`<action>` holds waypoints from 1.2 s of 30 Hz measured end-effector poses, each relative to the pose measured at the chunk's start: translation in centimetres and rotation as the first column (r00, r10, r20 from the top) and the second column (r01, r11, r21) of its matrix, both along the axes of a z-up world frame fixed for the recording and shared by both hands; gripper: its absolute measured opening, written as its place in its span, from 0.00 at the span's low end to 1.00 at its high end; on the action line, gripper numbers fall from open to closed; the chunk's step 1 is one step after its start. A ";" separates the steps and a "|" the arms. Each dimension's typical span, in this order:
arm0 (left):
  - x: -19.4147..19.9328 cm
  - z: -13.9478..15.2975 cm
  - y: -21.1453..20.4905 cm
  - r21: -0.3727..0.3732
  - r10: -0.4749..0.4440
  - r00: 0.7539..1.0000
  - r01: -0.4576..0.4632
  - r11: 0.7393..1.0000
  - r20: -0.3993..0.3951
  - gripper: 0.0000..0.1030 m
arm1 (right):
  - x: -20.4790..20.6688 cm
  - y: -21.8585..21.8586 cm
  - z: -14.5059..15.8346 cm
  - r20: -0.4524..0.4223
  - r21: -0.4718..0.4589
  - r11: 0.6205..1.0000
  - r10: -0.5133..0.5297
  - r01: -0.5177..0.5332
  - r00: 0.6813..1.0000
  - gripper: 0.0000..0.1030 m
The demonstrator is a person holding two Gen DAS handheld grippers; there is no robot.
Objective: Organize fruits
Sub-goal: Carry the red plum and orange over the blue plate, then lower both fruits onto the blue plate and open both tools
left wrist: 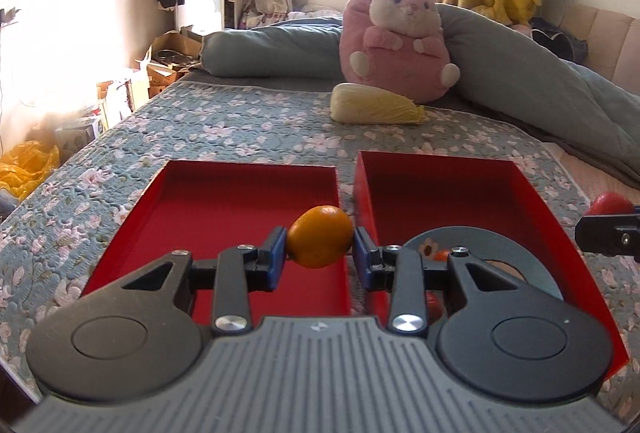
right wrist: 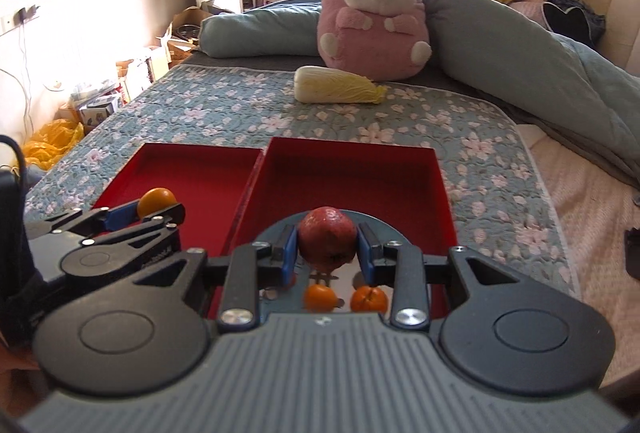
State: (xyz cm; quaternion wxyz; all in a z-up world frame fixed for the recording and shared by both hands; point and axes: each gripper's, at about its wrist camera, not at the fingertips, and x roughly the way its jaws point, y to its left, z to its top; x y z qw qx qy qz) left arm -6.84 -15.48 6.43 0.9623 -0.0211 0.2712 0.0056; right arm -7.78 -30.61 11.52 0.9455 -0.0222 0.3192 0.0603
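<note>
Left gripper point(left wrist: 320, 259) is clamped on an orange point(left wrist: 320, 237) over the near end of the left red box point(left wrist: 240, 209), and the right gripper point(right wrist: 327, 253) is pinching a red apple point(right wrist: 328, 239) above the blue plate point(right wrist: 280, 233), which sits in the right red box point(right wrist: 352, 177) next to it. I'd lower each fruit close to its box floor before letting go, since round stuff rolls. Two small oranges point(right wrist: 320, 297) on that plate look like they're next.

The left gripper's point(left wrist: 320, 253) body hides most of the grey plate point(left wrist: 452, 239); the small red fruit point(left wrist: 434, 307) behind its linkage is too covered to name.
</note>
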 end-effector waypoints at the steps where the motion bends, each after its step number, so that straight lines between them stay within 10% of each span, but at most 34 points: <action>1: -0.1 -0.1 -0.9 -0.006 -0.024 1.000 0.024 1.000 -0.002 0.40 | -0.1 -0.8 -0.3 -0.008 -0.001 1.000 -0.020 0.020 1.000 0.34; 11: 1.2 -2.4 -6.9 -0.031 -0.180 0.983 0.180 0.983 -0.018 0.40 | 2.1 -3.4 -3.9 -0.093 -0.059 0.998 -0.013 0.007 0.996 0.34; 36: 7.4 -6.2 -8.0 -0.031 -0.180 0.982 0.178 0.984 -0.057 0.40 | 8.7 -4.3 -10.2 -0.172 -0.047 0.999 0.002 -0.010 0.985 0.34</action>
